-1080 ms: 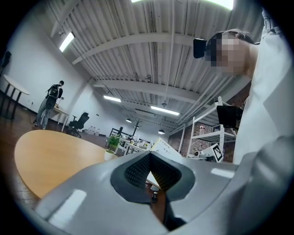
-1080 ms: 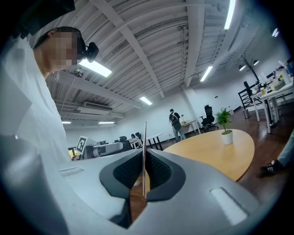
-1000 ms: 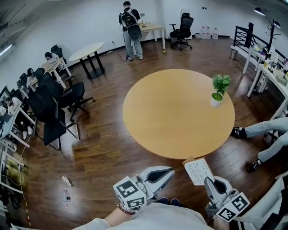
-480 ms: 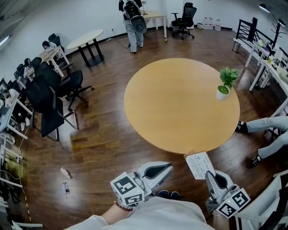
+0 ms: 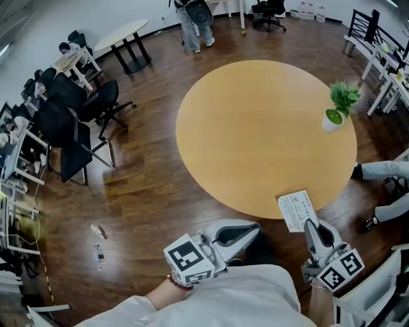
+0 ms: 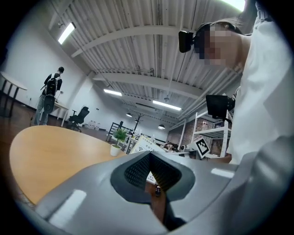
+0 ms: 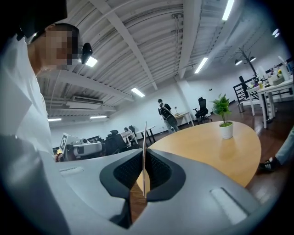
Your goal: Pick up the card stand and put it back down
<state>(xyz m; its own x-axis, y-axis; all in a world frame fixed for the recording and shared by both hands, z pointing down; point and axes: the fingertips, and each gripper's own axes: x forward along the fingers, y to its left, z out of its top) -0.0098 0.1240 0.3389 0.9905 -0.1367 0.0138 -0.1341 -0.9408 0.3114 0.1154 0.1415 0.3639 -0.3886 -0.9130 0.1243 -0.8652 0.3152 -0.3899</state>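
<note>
The card stand (image 5: 297, 209) is a white printed card, held over the near right rim of the round wooden table (image 5: 255, 128). My right gripper (image 5: 310, 225) is shut on its lower edge. In the right gripper view the card stand (image 7: 145, 151) shows edge-on as a thin upright line pinched between the dark ribbed pads. My left gripper (image 5: 254, 228) hangs below the table's near edge with its jaws shut on nothing. The left gripper view shows the card stand (image 6: 146, 143) off to the right, beyond its closed tips.
A small potted plant (image 5: 337, 108) stands on the table's right side. Black office chairs (image 5: 77, 134) stand on the wooden floor at the left. A seated person's legs (image 5: 383, 171) reach in at the right. Another person (image 5: 193, 18) stands far back beside a desk.
Both grippers have come closer to the table. The card stand has moved right and forward with the right gripper and now overlaps the table's rim. The view has tilted down.
</note>
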